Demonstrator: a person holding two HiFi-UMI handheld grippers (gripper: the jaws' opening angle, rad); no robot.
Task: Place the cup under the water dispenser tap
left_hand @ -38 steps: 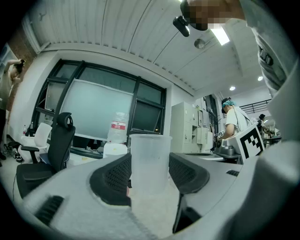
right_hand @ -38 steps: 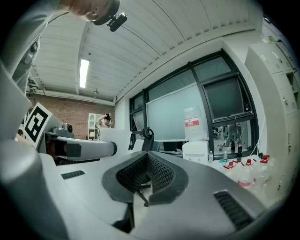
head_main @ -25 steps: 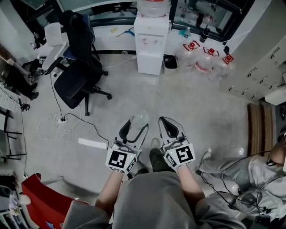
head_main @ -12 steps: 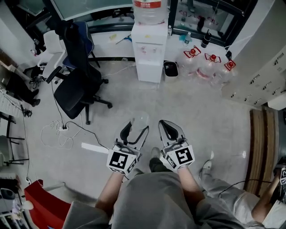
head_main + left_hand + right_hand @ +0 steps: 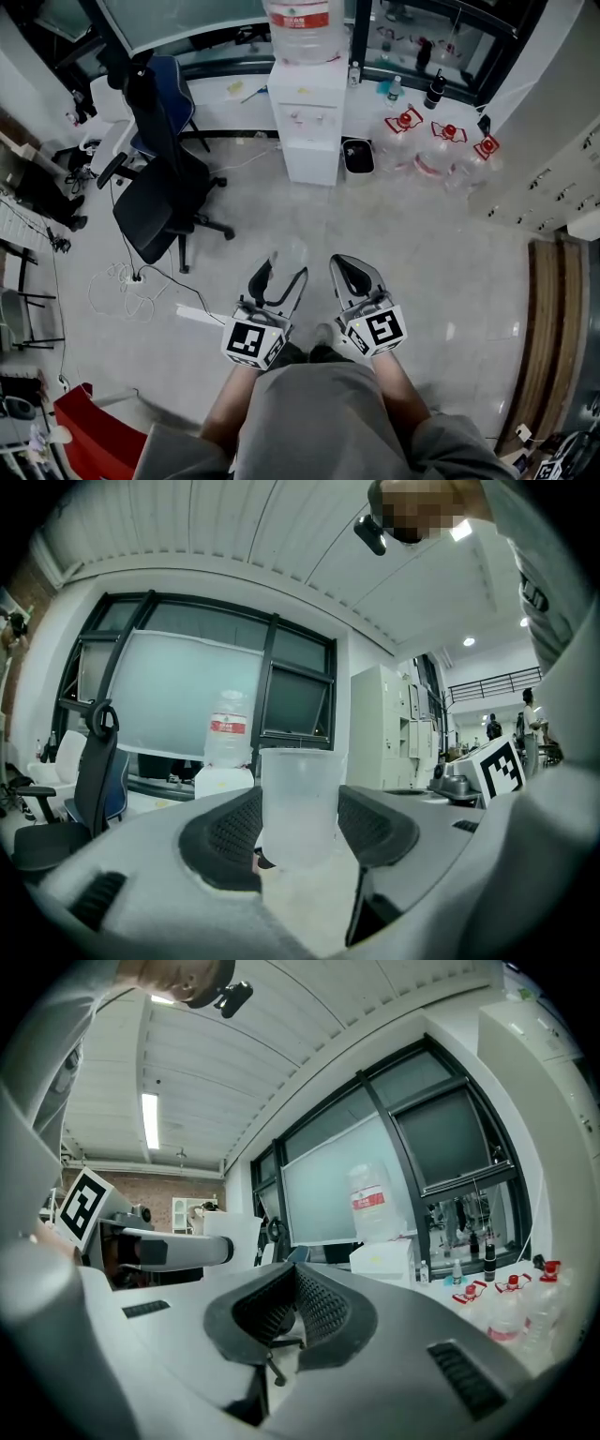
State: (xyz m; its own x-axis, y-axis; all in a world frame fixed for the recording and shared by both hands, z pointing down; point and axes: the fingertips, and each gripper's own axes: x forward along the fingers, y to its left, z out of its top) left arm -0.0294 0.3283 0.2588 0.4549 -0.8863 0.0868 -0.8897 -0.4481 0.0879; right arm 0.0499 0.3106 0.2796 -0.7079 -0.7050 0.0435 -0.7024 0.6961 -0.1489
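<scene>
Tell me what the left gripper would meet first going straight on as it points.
Probably the water dispenser: the left gripper, holding the cup, points across the floor toward its front. The office chair sits left of that line.

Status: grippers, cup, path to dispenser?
Left gripper shut on the cup, upright. Right gripper shut, empty. Water dispenser ahead, cup not yet under it. Office chair stands left of path.

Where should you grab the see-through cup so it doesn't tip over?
Grip the cup on its smooth side wall, about halfway up, with one pad on each opposite side. Come in level from the side, because it stands upright with its open mouth on top and no handle shows. The left hand-held gripper holds it just that way.
</scene>
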